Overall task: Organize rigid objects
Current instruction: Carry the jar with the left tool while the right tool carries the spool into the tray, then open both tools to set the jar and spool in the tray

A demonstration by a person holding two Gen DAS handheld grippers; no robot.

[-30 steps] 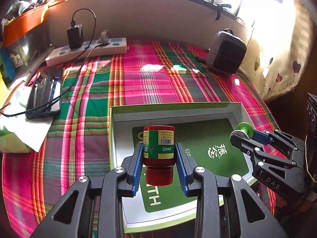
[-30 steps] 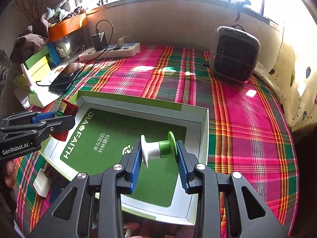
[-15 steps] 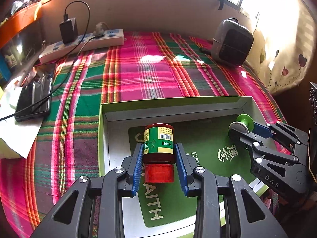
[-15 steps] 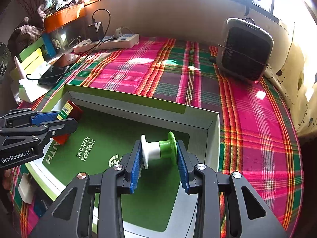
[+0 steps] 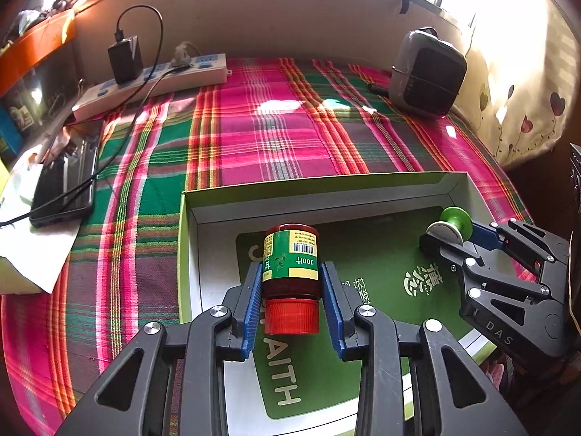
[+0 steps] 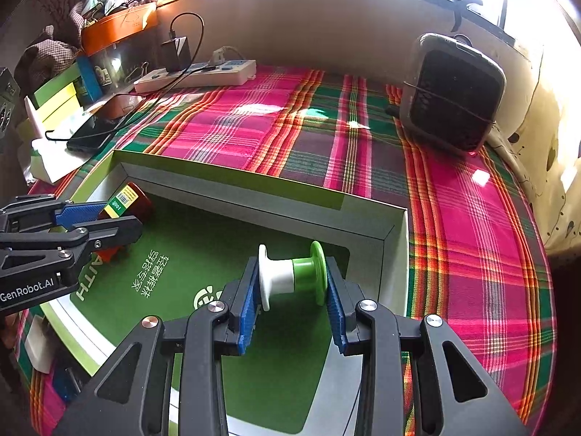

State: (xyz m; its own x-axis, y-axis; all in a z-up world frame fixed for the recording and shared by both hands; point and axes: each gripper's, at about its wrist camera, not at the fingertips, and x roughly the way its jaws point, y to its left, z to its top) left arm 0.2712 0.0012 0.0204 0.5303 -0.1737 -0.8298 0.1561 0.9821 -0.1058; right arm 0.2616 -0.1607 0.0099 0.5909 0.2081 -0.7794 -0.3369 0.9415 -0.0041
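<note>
L hand-held gripper (image 5: 291,298): blue pads clamped on a red pill bottle (image 5: 290,265) w/ green-yellow label, red cap toward the camera, base pointing away. Bottle sits over the near-left part of the open box (image 5: 319,185), above the green printed insert (image 5: 363,254); can't tell if it touches the insert. In the R wrist view the same bottle (image 6: 127,200) shows at the box's far-left inside corner, between the L gripper's fingers.

R hand-held gripper (image 6: 291,290): pads closed on a spool (image 6: 292,276), half white, half green, axis running across between the pads, one flange against each pad. Spool is inside the box (image 6: 254,181), near its far-right corner, just above the insert (image 6: 203,247). L wrist view: spool (image 5: 452,223) at box's right side, R gripper (image 5: 454,239) coming in from the right.

Box: shallow, white inner walls, green rim, lying on a pink/green plaid cloth (image 5: 272,138).

Relative to the box:
- beyond it, far left by the wall: white power strip (image 5: 152,81) w/ black charger (image 5: 125,58) plugged in.
- left of it: dark phone (image 5: 65,181) w/ cable, resting partly on white paper.
- beyond it, far right: small grey-black fan heater (image 5: 430,72).
- right of it, past cloth edge: cream curtain w/ heart print (image 5: 526,109).
</note>
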